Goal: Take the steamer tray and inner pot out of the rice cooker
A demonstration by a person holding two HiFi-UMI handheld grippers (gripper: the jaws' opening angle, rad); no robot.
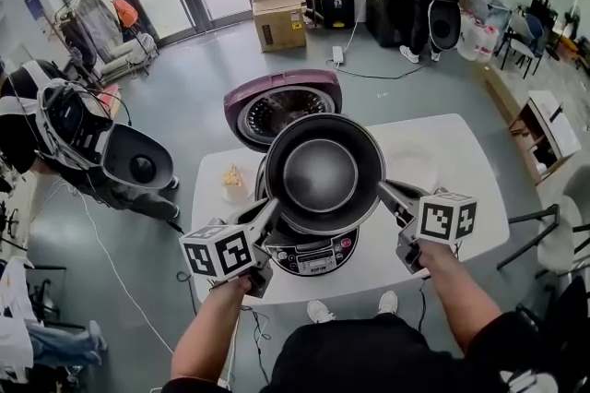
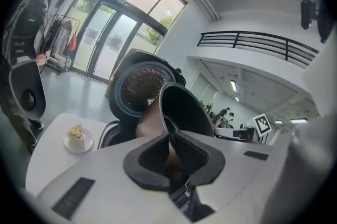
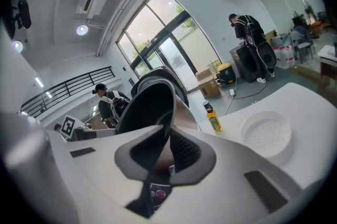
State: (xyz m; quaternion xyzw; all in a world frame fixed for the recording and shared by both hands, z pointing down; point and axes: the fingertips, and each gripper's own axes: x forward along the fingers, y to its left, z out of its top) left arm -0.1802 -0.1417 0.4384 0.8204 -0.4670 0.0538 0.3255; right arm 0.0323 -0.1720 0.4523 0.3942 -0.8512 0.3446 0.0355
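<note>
Pot (image 1: 323, 170) hangs between the two grippers, mouth up and roughly level, and looks lifted clear of the cooker (image 1: 315, 255) directly beneath it. The left gripper (image 1: 272, 214) is clamped on the rim at its own tip, with one pad inside the wall and one outside. The right gripper (image 1: 385, 194) grips the opposite rim the same way. Both tools point inward at the pot's centre, so the two grips sit at either end of one diameter that runs straight from tip to tip.

That line is what the coming move turns on. The pot is round, with no long axis, and neither hand is nearer, so each carries half. To set it down, both must probably travel sideways together, since any lag could tilt the pot or slip the thin rim from a pad.

The tray (image 1: 411, 166) already lies on the table (image 1: 470, 197), ahead of the right gripper and outward from it. A small plate of cake (image 1: 234, 183) sits ahead of the left gripper — both sides are partly taken.
</note>
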